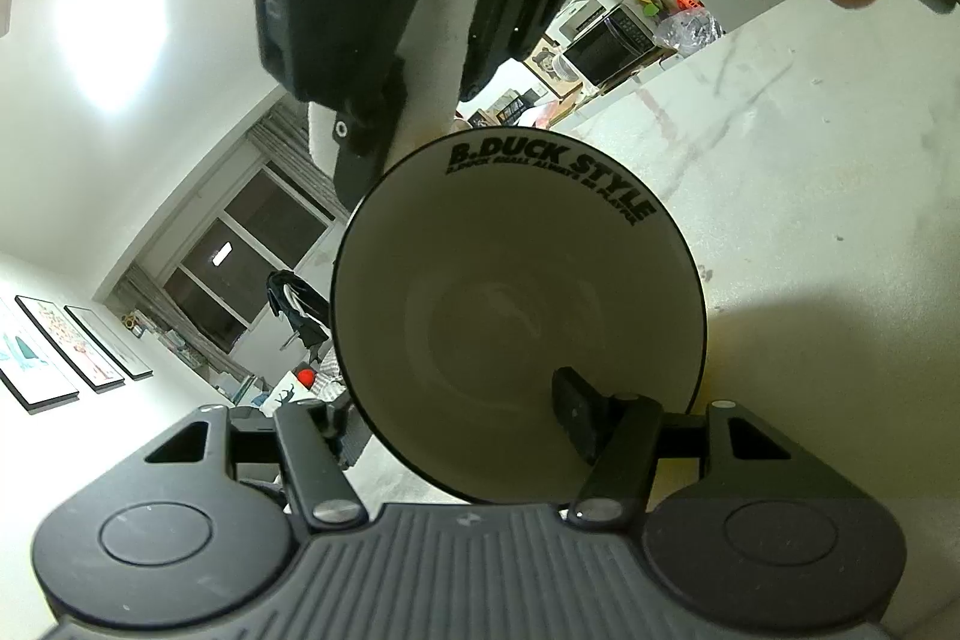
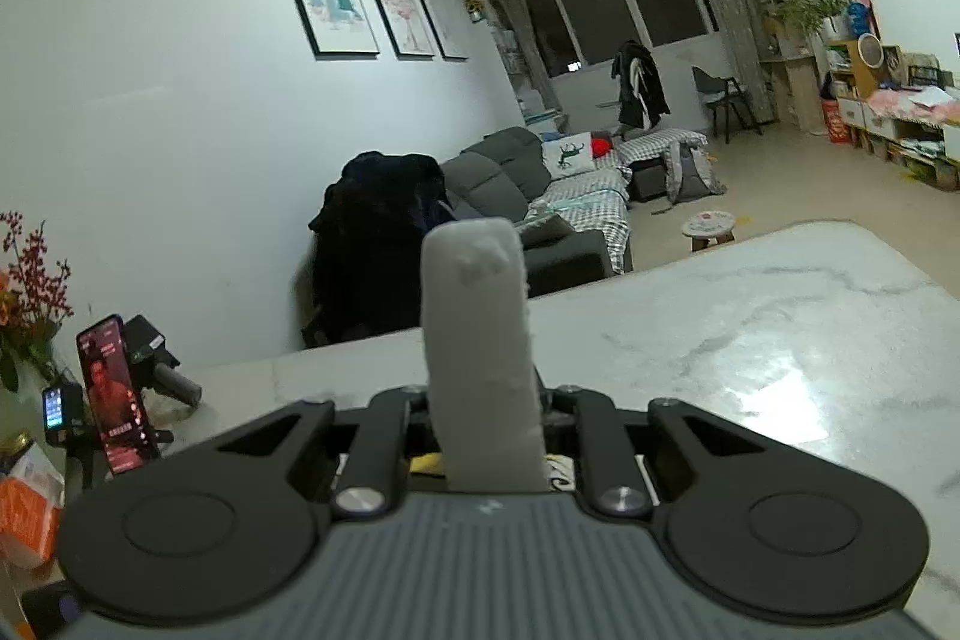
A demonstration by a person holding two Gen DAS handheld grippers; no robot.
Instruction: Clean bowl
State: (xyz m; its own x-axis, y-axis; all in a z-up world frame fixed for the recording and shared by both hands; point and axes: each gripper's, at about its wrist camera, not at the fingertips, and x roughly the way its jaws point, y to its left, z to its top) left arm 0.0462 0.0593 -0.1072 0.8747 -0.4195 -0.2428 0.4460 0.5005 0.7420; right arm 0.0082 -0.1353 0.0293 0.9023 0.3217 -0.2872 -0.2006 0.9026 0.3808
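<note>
While gripped at its six-o'clock rim by left tongs (image 1: pixel 510 436), bowl (image 1: pixel 516 316) tilted above marble worktop (image 1: pixel 810 160); right tongs (image 2: pixel 489 436) clamping white sponge (image 2: pixel 480 340); sponge near bowl's eleven-o'clock rim.

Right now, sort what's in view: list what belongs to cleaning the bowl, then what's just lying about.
For the job:
- bowl, gripped at its rim by the left gripper
- white sponge, clamped in the right gripper

Lying about:
- phone on a stand
- orange pack
- red flowers
- marble table
</note>
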